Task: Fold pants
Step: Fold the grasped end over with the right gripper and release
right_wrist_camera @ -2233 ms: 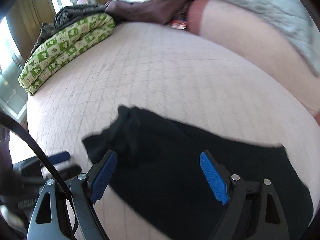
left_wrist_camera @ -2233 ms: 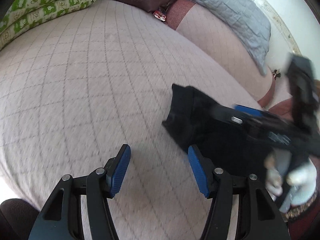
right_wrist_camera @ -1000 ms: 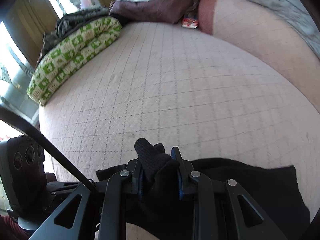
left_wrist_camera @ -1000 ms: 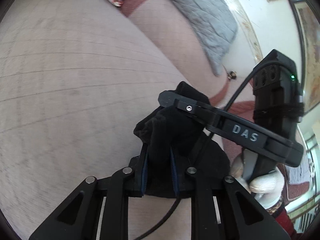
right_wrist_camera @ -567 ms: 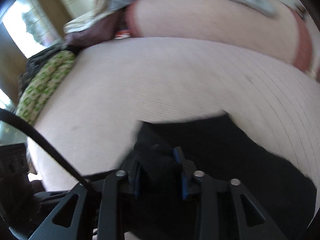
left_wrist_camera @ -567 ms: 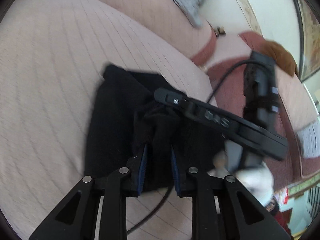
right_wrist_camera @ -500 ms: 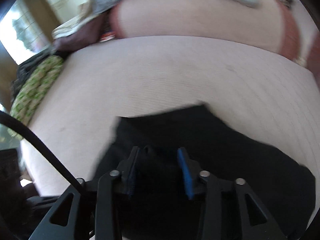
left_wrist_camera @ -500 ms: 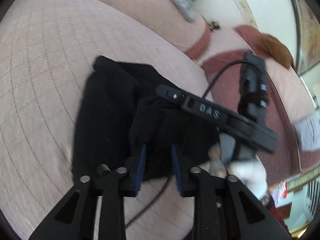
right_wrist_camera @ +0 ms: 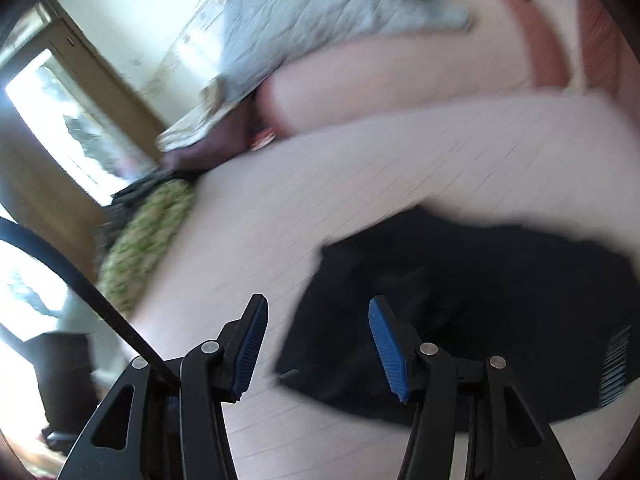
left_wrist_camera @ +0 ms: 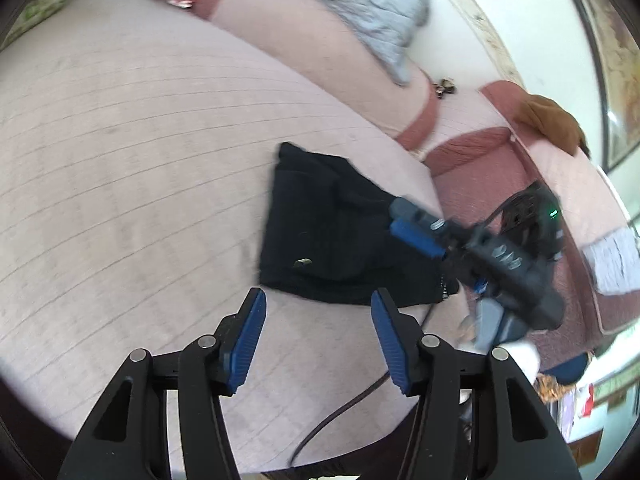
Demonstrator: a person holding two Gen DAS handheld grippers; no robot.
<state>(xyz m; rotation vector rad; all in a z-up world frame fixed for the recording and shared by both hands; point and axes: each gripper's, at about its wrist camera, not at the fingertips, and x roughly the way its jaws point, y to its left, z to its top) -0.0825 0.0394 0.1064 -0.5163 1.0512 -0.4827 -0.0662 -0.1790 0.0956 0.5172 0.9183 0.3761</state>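
Observation:
The black pants lie folded into a compact block on the pale quilted bed. My left gripper hovers just short of the pants' near edge, its jaws opening with only bedding between the blue pads. In the left wrist view the right gripper reaches over the pants' right side from the right, held by a gloved hand. In the blurred right wrist view the pants fill the lower right. There the right gripper has its jaws opening, with nothing pressed between them.
A grey quilted blanket lies over the bed's raised pink end. A green patterned cushion sits at the far side by a window. A brown cloth lies on the red-edged bedding at right. A cable trails across the near bed edge.
Both grippers carried a fold of the pants over while shut on the cloth, then let go. Their jaws have spread and drawn back, and the pants now lie flat, folded smaller.

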